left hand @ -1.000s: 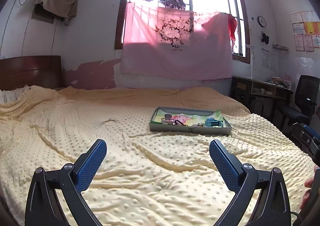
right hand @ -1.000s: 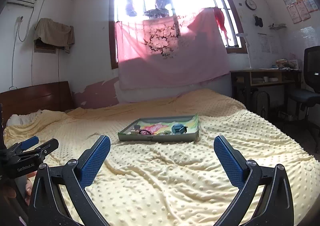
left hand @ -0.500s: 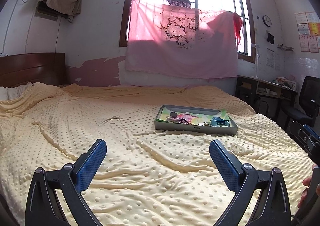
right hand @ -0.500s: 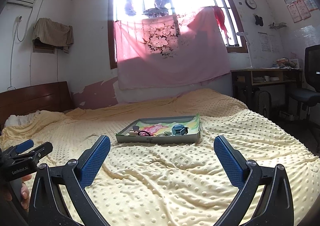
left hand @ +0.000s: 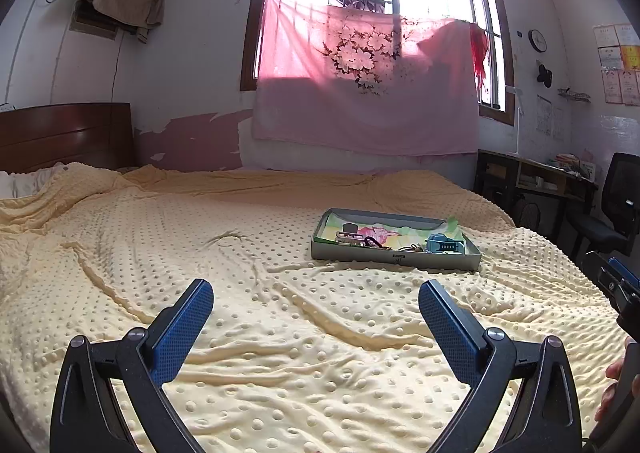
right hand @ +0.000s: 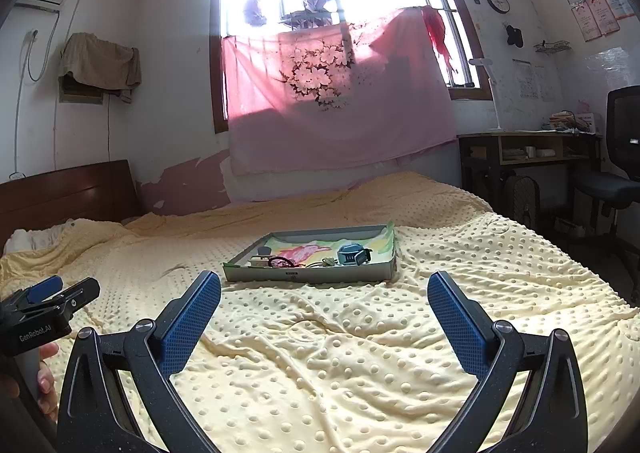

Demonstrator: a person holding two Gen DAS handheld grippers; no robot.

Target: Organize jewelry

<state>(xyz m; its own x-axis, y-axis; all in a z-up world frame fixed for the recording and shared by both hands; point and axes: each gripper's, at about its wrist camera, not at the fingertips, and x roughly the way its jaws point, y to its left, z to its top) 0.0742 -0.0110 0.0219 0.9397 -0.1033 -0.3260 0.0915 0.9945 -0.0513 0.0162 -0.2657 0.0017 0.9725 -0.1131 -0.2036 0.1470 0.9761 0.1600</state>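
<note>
A shallow grey tray [left hand: 394, 256] [right hand: 308, 275] lies on the yellow dotted bedspread, ahead of both grippers. It holds a blue watch [left hand: 445, 244] [right hand: 352, 255], a dark hair tie [left hand: 372, 241] [right hand: 280, 262] and several small jewelry pieces on a colourful liner. My left gripper [left hand: 316, 299] is open and empty, hovering over the bedspread well short of the tray. My right gripper [right hand: 324, 291] is open and empty, just short of the tray's front wall.
The bedspread [left hand: 200, 253] is rumpled into folds. A wooden headboard [left hand: 60, 133] stands at the left. A desk [right hand: 528, 149] and a black office chair [right hand: 616, 181] stand right of the bed. The left gripper shows in the right wrist view [right hand: 44, 301].
Both grippers have moved a little closer to the tray, which looms larger in both views. The jaws have stayed open.
</note>
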